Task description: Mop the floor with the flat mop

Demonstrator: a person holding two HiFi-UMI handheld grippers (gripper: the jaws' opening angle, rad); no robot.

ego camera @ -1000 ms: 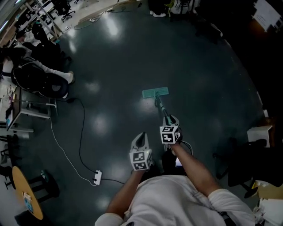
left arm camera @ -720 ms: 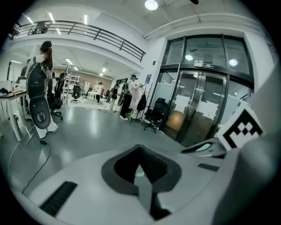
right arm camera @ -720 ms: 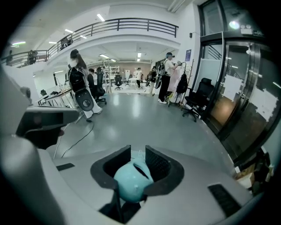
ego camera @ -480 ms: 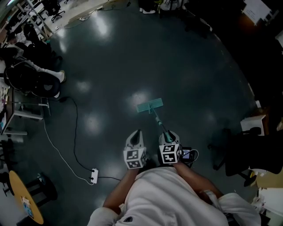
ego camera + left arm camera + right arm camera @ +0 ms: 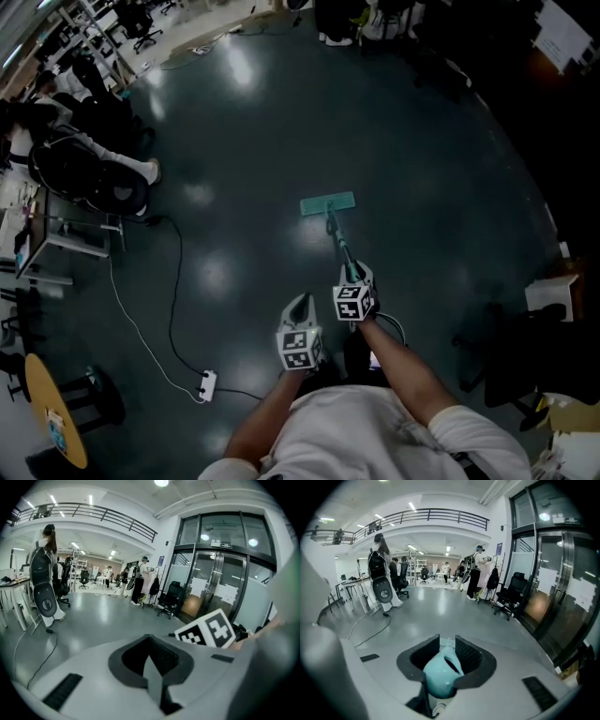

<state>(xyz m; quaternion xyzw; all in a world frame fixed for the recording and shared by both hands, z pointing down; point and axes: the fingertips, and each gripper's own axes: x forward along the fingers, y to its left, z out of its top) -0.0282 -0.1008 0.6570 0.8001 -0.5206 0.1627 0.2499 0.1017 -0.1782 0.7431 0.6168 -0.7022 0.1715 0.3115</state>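
Observation:
The flat mop's teal head (image 5: 328, 203) lies flat on the dark glossy floor (image 5: 422, 169) ahead of me. Its thin handle (image 5: 339, 240) slants back to my right gripper (image 5: 357, 273), which is shut on the handle's teal top end (image 5: 440, 670). My left gripper (image 5: 300, 303) hangs beside it, lower and to the left, apart from the mop. Its jaws are shut on nothing (image 5: 150, 656). The right gripper's marker cube (image 5: 208, 630) shows in the left gripper view.
A white cable runs to a power strip (image 5: 206, 382) on the floor at left. An office chair (image 5: 89, 178) and desks stand at far left, a round wooden table (image 5: 56, 412) at bottom left. Dark chairs (image 5: 516, 356) and a white box (image 5: 553, 289) stand at right. People stand across the hall (image 5: 476, 573).
Half a second ago the mop head lay closer in and both grippers were side by side; now the right gripper has pushed forward and the mop head has slid away from me.

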